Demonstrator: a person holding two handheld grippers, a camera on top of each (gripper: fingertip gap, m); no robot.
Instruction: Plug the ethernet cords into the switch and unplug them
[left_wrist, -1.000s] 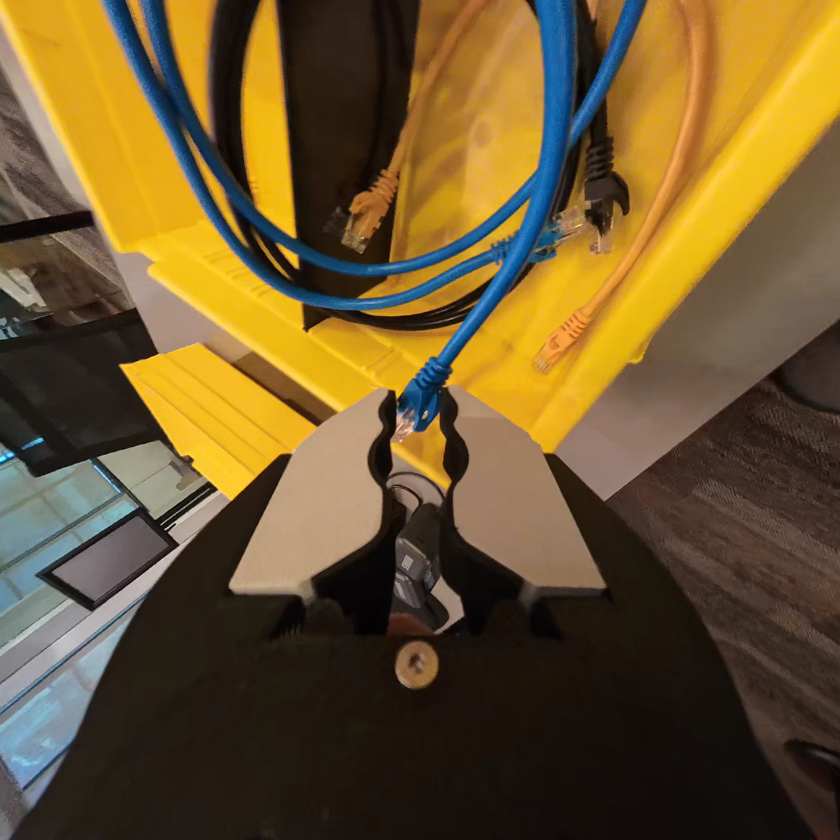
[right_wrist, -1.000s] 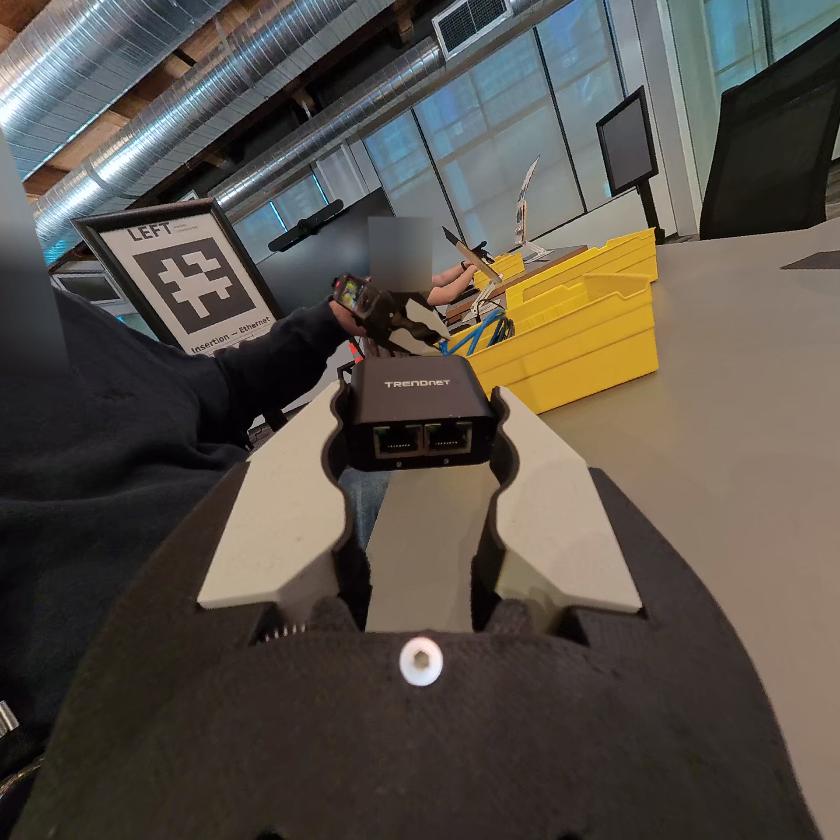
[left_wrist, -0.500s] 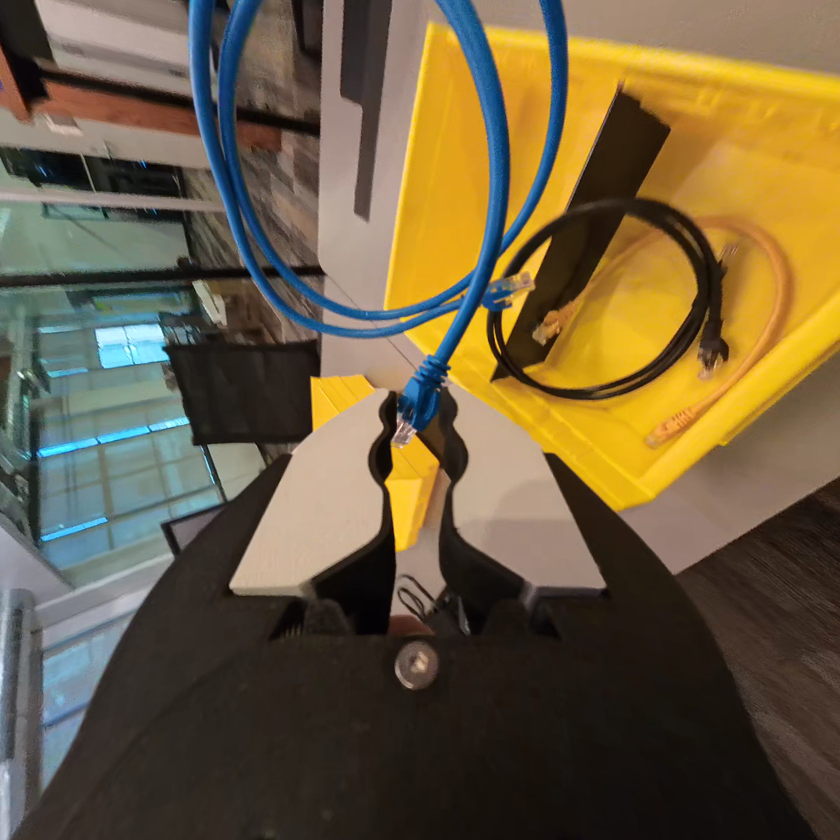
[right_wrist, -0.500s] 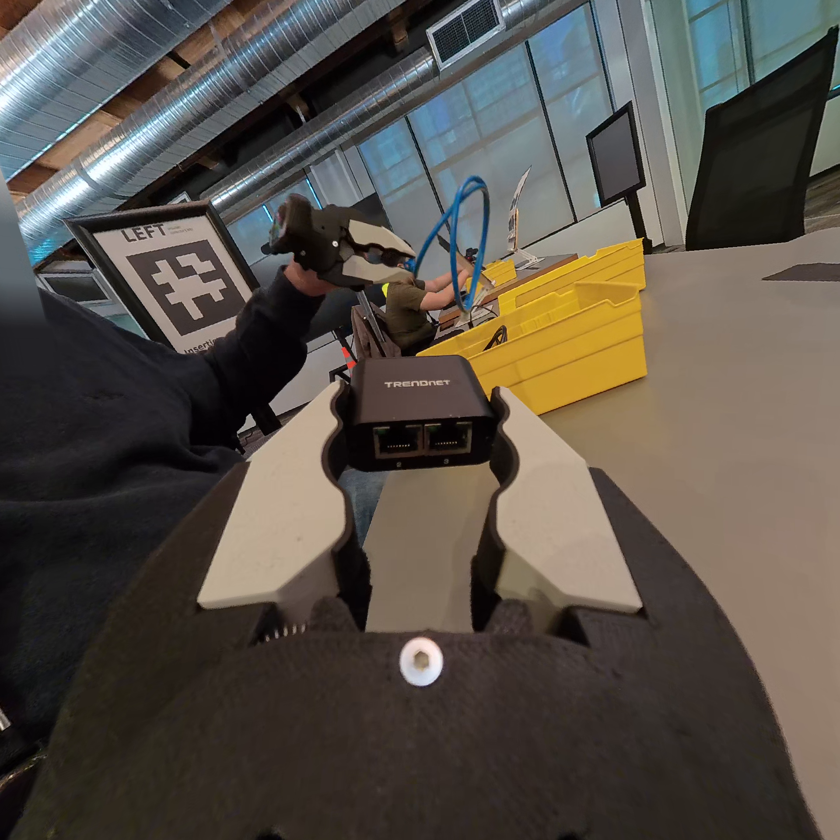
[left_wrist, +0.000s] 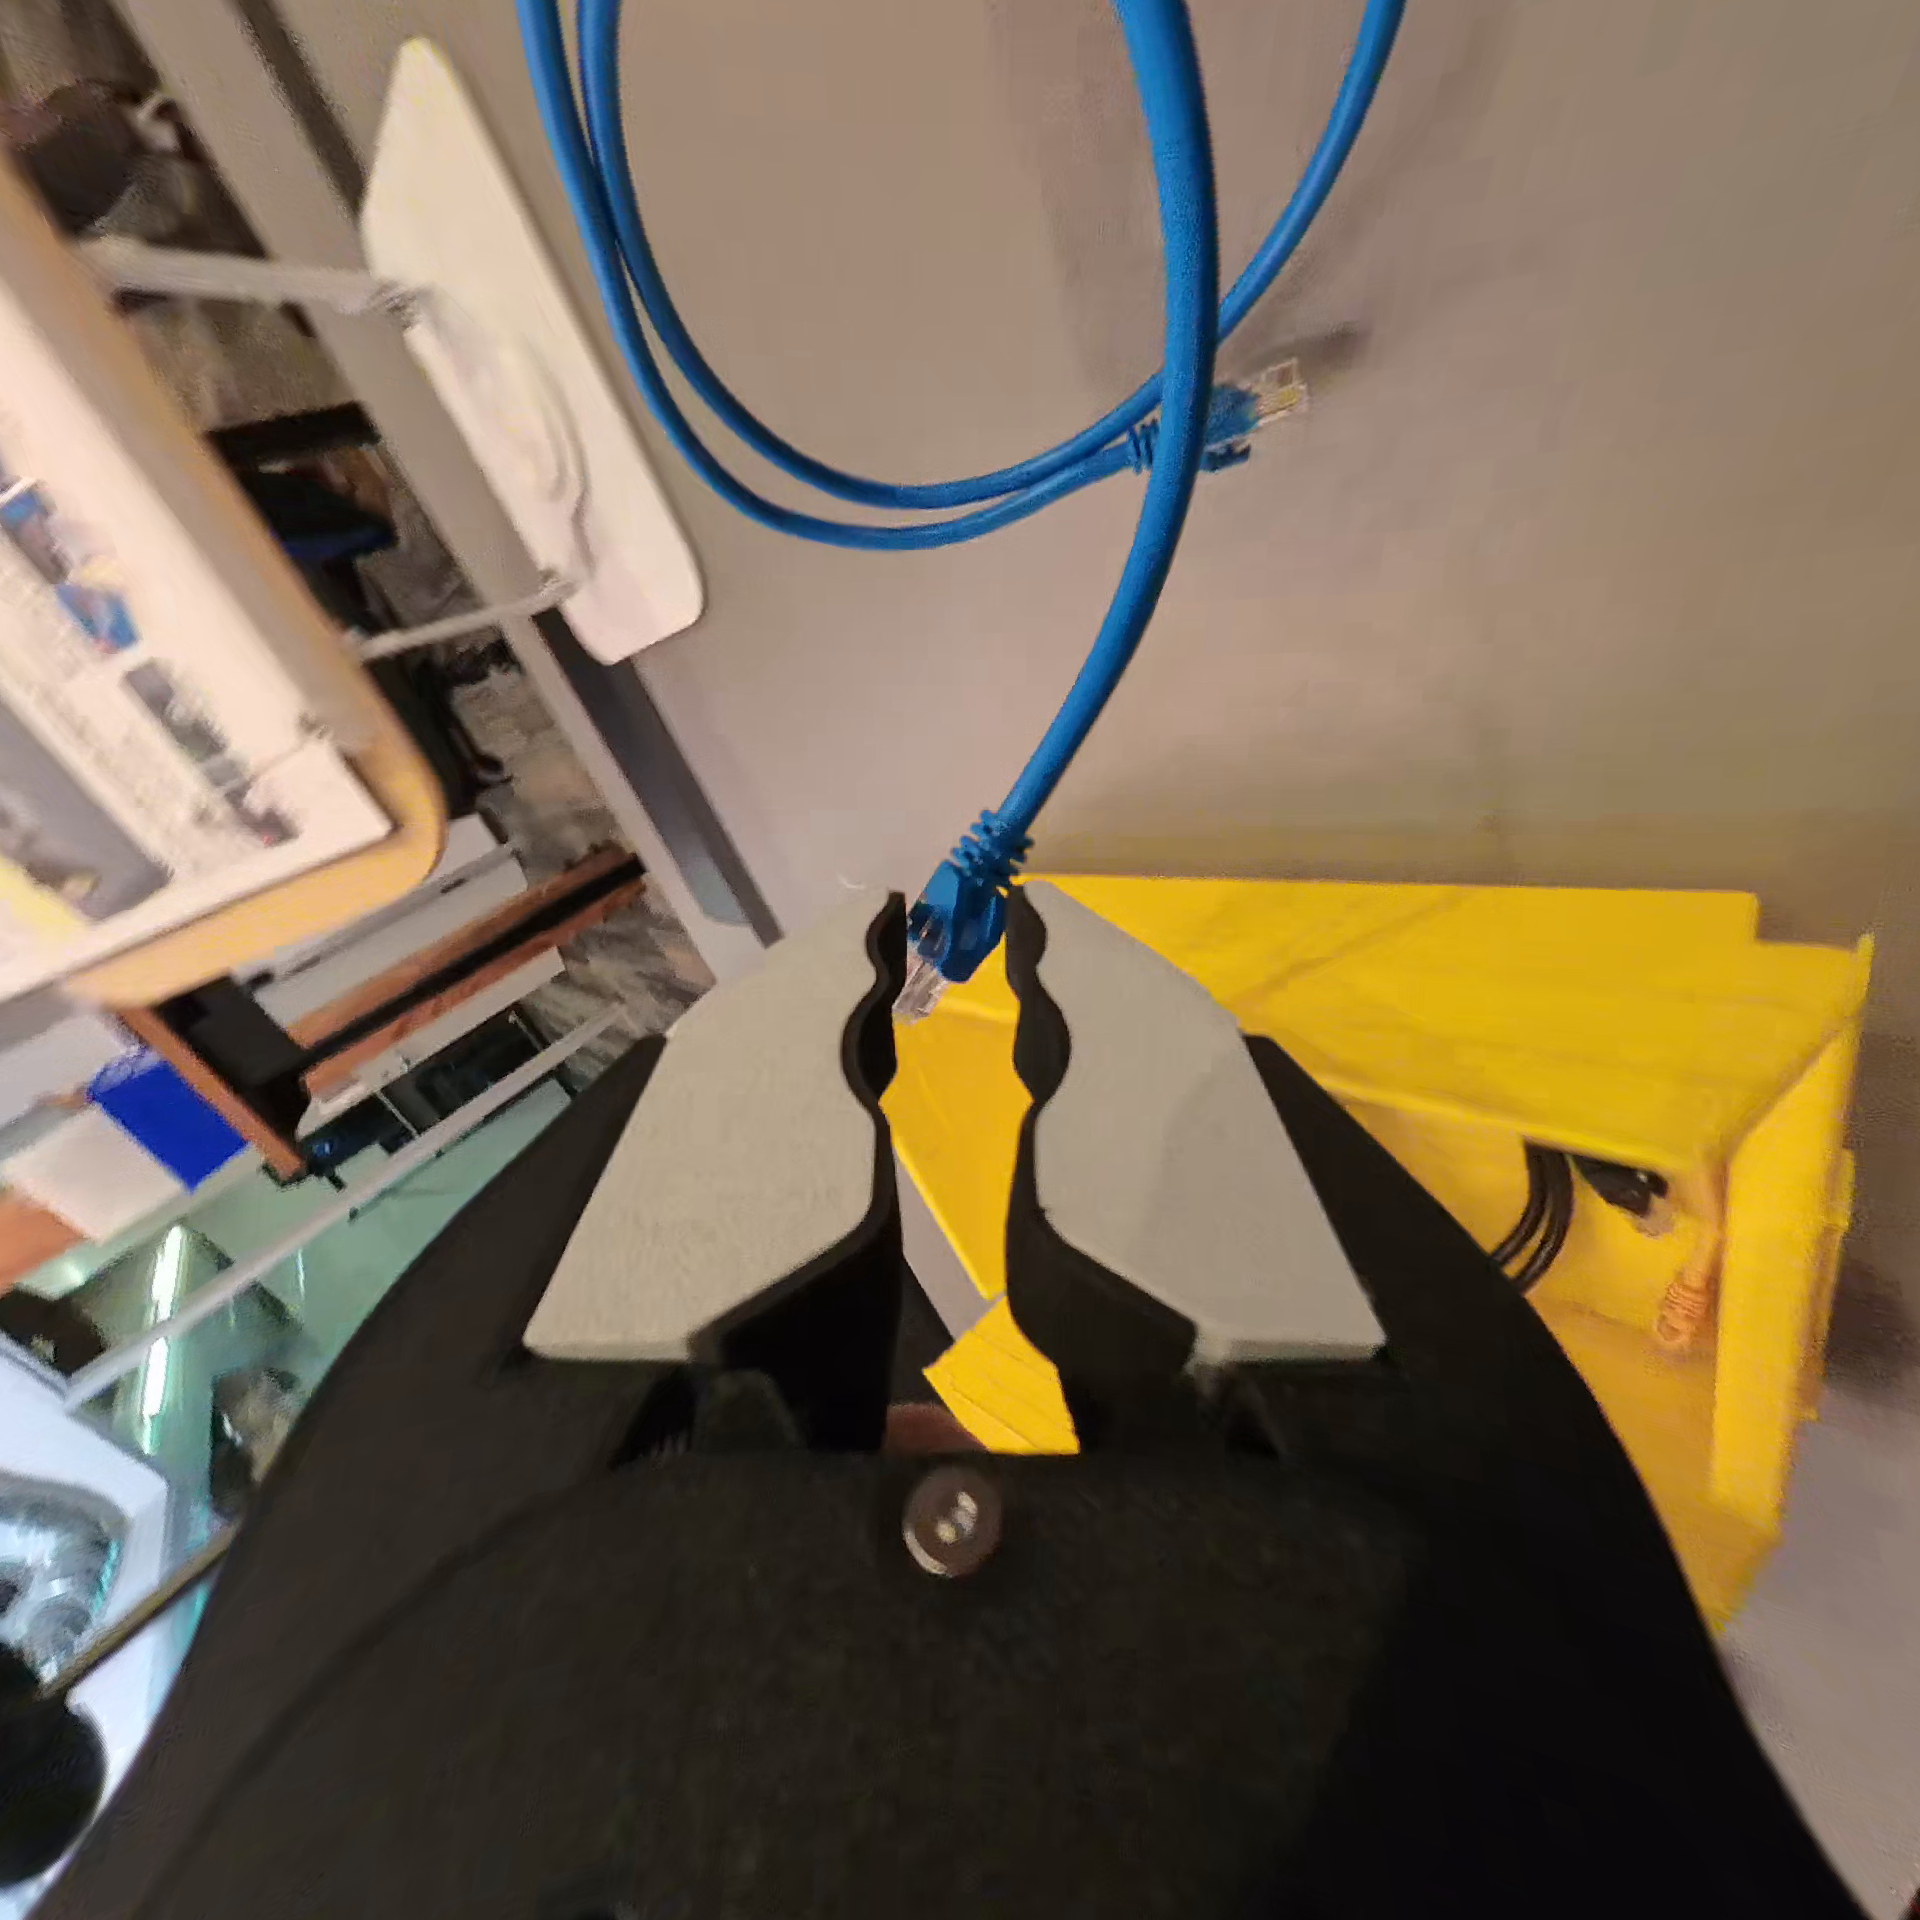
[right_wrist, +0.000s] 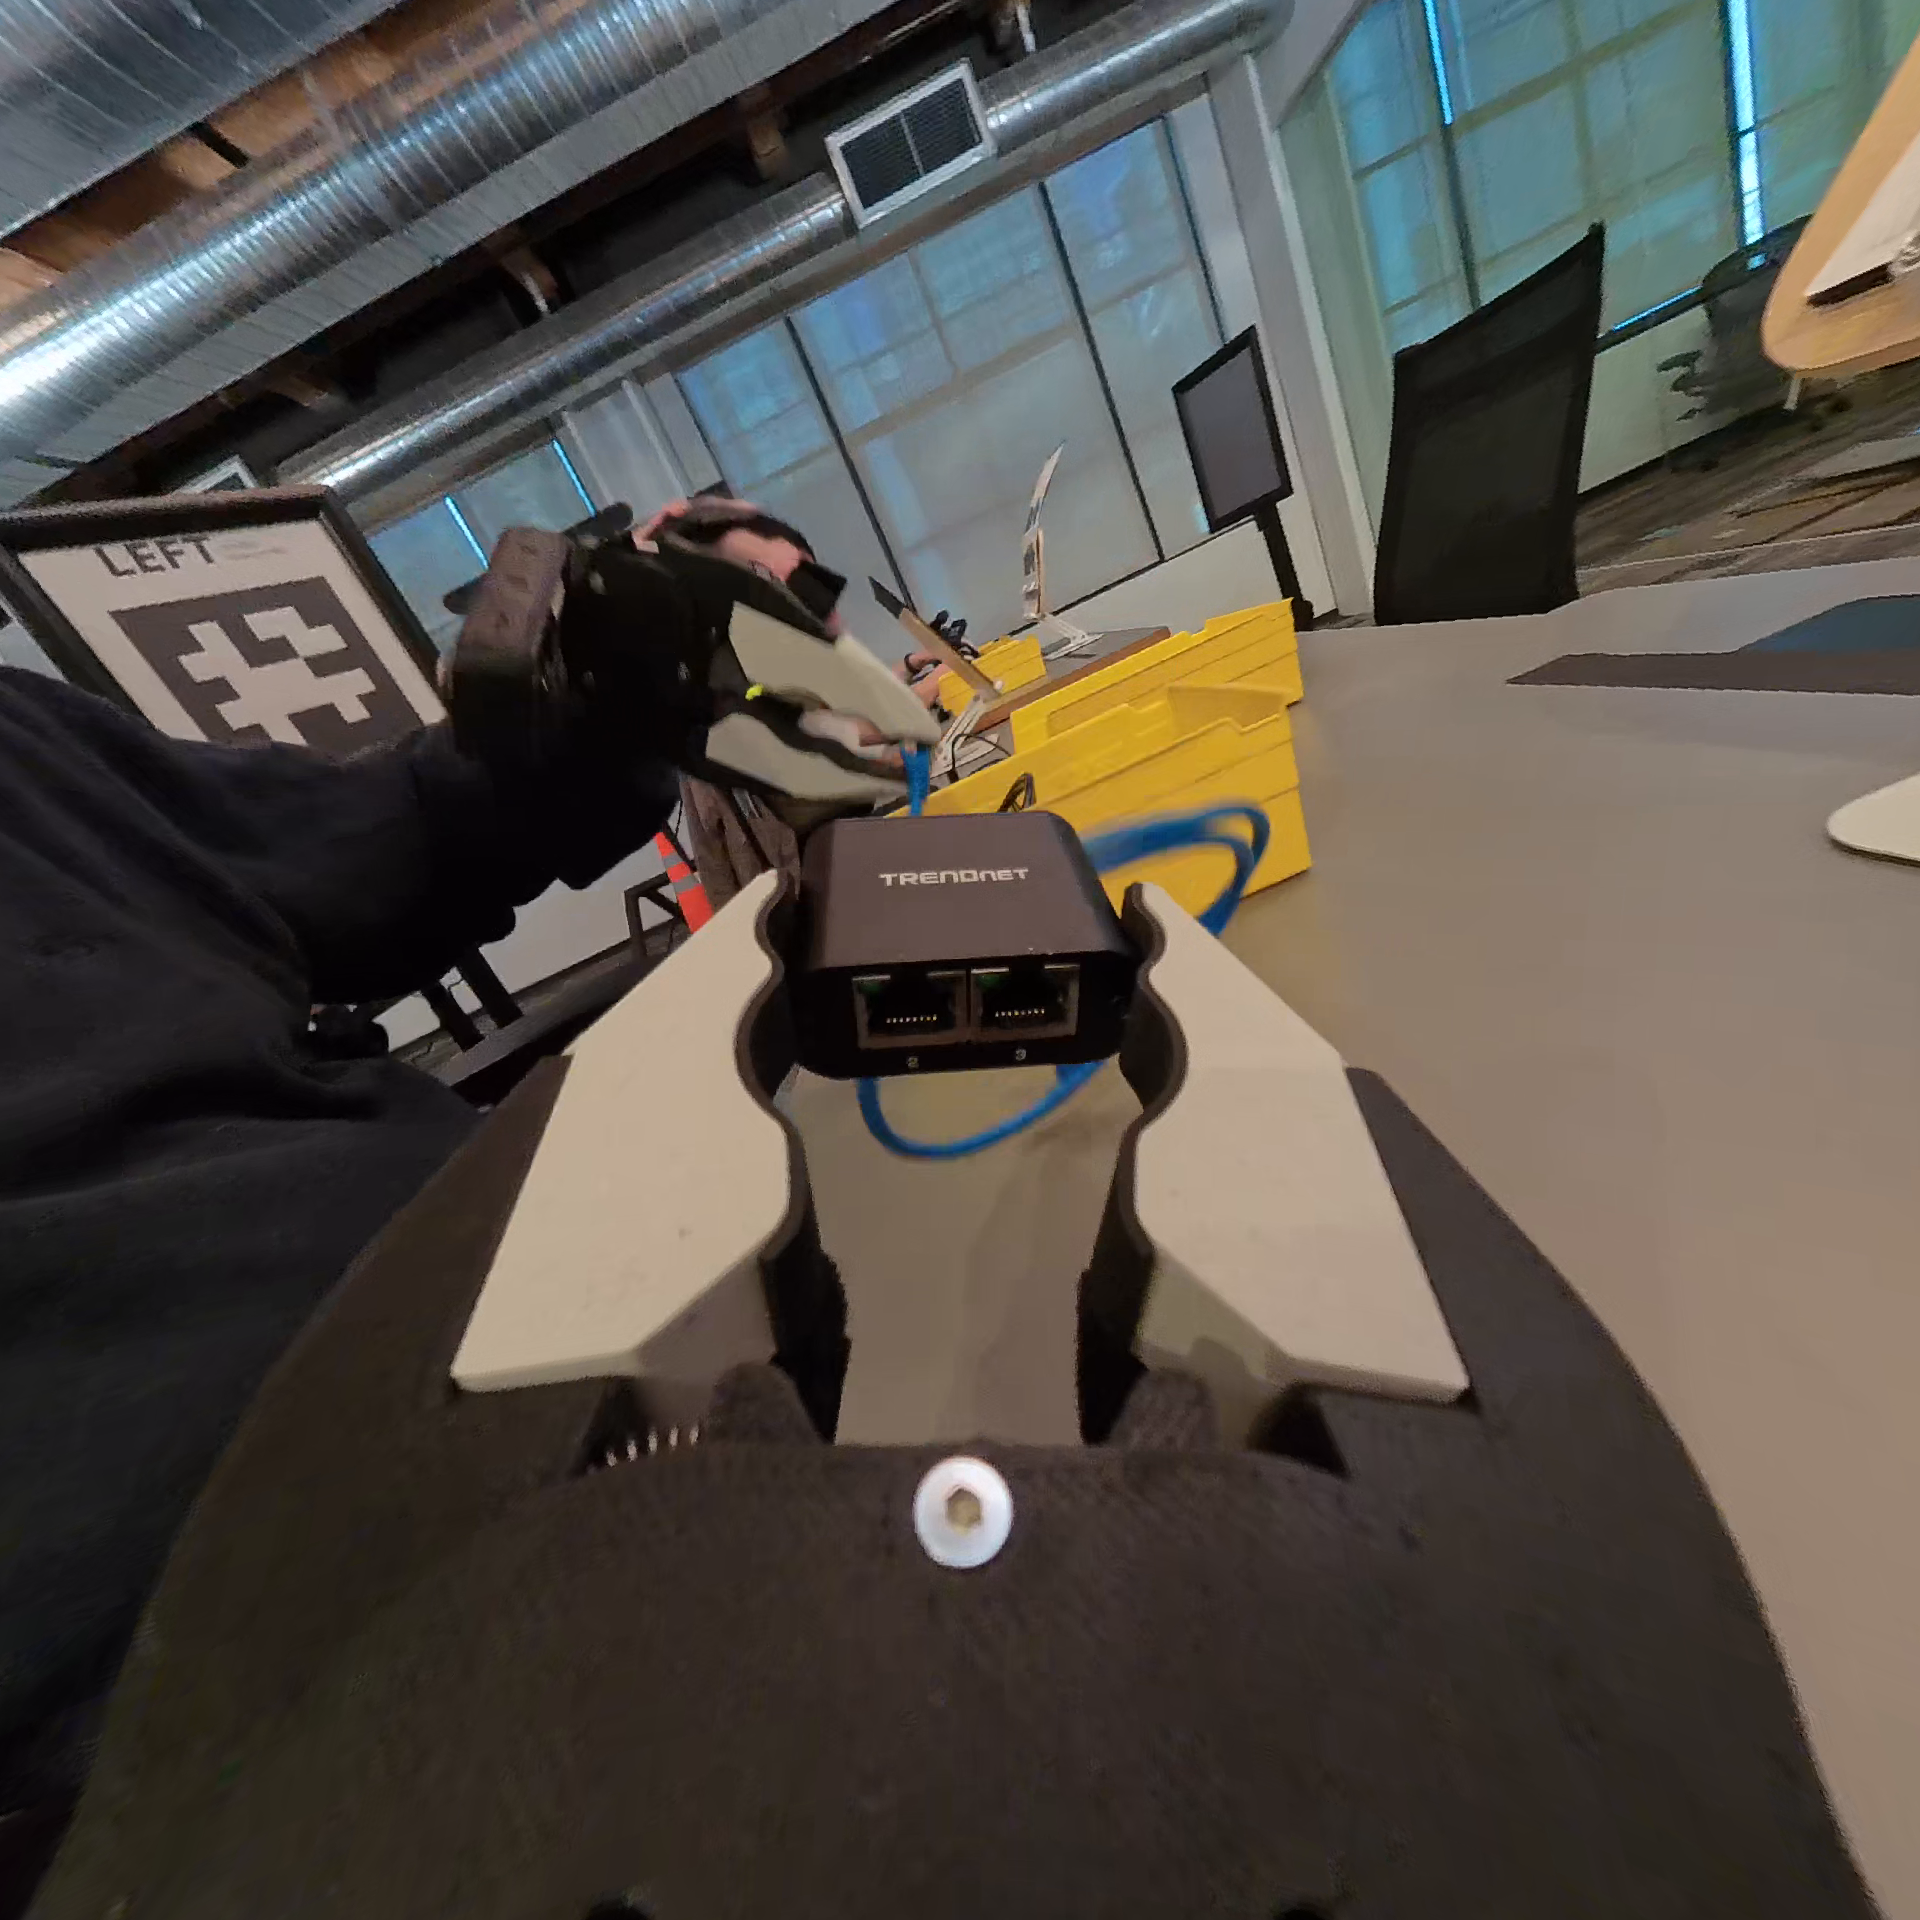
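Above grey bench (right_wrist: 1558, 935): switch (right_wrist: 956, 935) clamped in right tongs (right_wrist: 956, 997), empty ports facing back toward camera; blue cord plug (left_wrist: 951, 935) pinched in left tongs (left_wrist: 951, 940), held up-left of switch, plug axis not yet aligned with ports.

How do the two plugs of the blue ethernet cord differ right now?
The near plug is clamped between the left gripper fingers, clear tip pointing back toward the camera; the far plug hangs free past the loop, gripped by nothing. The near plug looks sharp, the far one blurred. Both have blue boots and clear tips, and neither sits in the switch, held by the right gripper.
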